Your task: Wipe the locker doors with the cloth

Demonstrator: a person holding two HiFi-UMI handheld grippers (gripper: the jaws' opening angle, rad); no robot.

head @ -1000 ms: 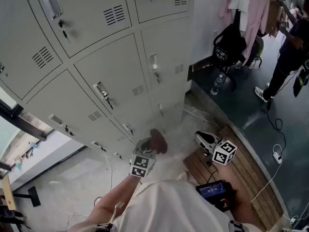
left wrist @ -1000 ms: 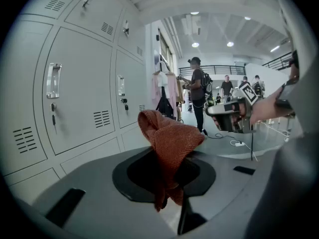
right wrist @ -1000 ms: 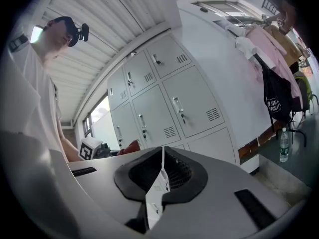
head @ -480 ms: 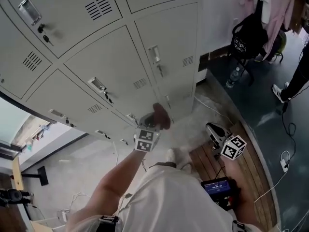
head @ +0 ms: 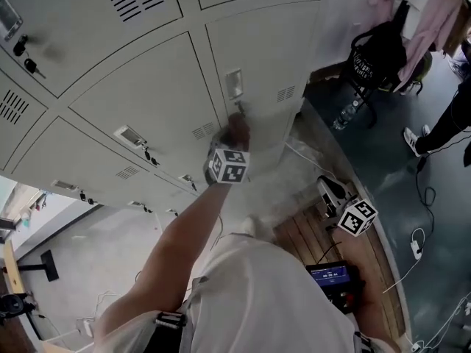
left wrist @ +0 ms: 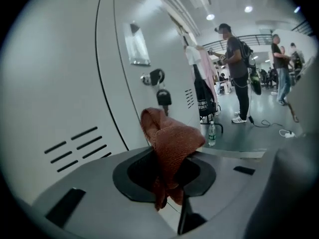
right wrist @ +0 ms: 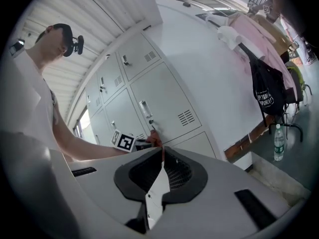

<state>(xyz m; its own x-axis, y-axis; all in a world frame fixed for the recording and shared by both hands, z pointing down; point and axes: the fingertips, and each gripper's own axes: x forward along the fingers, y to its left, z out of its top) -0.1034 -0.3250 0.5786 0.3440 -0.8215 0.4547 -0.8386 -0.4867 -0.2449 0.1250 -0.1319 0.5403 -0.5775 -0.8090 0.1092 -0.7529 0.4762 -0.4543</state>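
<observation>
Head view: the left gripper [head: 232, 140] is raised to a grey locker door [head: 147, 87], with the rust-red cloth [head: 238, 127] at the panel just below its lock, while the right gripper [head: 329, 191] hangs low over wooden slats [head: 309, 241]. Left gripper view: the jaws are clamped on the bunched cloth, and 1 key [left wrist: 163, 97] hangs in the lock just beyond it. Right gripper view: the jaws are closed together with nothing between them.
</observation>
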